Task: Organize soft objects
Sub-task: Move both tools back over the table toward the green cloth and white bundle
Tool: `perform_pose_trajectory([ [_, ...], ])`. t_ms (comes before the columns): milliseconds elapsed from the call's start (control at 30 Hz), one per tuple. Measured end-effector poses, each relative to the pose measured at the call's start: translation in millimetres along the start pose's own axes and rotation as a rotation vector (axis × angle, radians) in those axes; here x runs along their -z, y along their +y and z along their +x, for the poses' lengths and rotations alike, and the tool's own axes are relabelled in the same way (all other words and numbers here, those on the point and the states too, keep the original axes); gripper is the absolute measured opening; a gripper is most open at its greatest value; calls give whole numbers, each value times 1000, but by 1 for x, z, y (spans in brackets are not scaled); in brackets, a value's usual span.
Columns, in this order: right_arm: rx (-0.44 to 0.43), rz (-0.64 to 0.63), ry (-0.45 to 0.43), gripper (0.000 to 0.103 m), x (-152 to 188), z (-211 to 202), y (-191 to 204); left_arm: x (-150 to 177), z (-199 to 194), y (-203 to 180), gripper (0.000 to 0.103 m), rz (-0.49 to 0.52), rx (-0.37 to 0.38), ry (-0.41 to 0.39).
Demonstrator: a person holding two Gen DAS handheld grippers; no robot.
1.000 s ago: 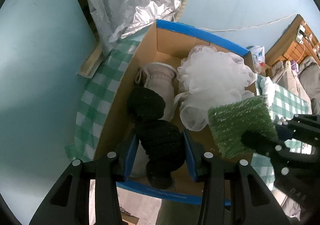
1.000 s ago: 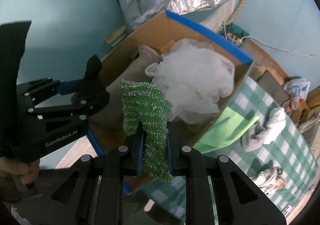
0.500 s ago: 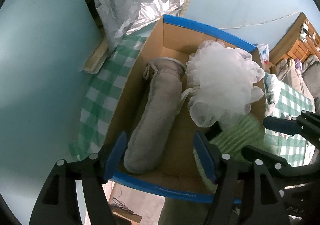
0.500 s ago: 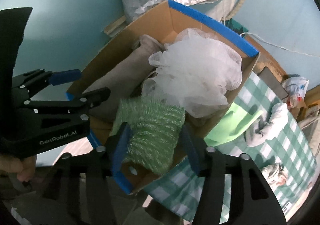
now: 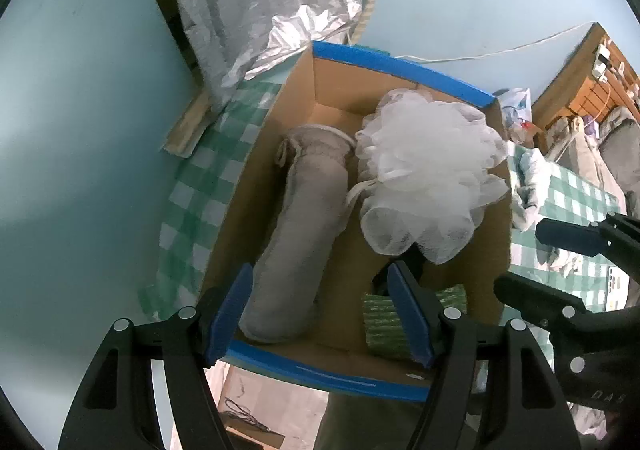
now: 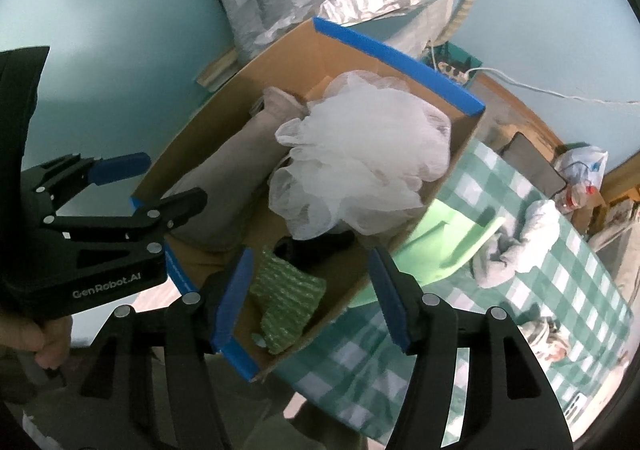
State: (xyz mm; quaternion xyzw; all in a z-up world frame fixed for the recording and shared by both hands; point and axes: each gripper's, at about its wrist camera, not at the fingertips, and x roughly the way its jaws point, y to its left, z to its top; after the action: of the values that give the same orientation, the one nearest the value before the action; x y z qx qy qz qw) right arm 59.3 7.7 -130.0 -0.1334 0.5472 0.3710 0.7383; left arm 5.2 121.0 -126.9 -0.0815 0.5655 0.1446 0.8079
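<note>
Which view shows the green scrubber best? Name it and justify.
The right wrist view: the green scrubber lies almost fully exposed in the cardboard box. In the left wrist view, a blue-padded finger of the left gripper covers its middle.

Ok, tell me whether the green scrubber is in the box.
In. The green scrubber lies on the cardboard box floor, free of the open right gripper.

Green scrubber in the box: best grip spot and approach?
Grip the green scrubber across its raised upper fold, coming straight down from above. It lies crumpled on the floor of the cardboard box, hemmed by the near walls and a black item, so a side approach looks blocked. The right gripper hovers open above it.
</note>
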Motion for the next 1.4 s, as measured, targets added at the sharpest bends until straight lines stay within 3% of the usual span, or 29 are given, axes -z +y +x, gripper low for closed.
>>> perform_pose_trajectory([
  [633,54,160,-37,64,36,-37,-71,-9,-20,-49,72,74,38,-38],
  [1400,122,351,-32,64,102,-63,-154,-8,-22,-141,72,248,89,-38],
])
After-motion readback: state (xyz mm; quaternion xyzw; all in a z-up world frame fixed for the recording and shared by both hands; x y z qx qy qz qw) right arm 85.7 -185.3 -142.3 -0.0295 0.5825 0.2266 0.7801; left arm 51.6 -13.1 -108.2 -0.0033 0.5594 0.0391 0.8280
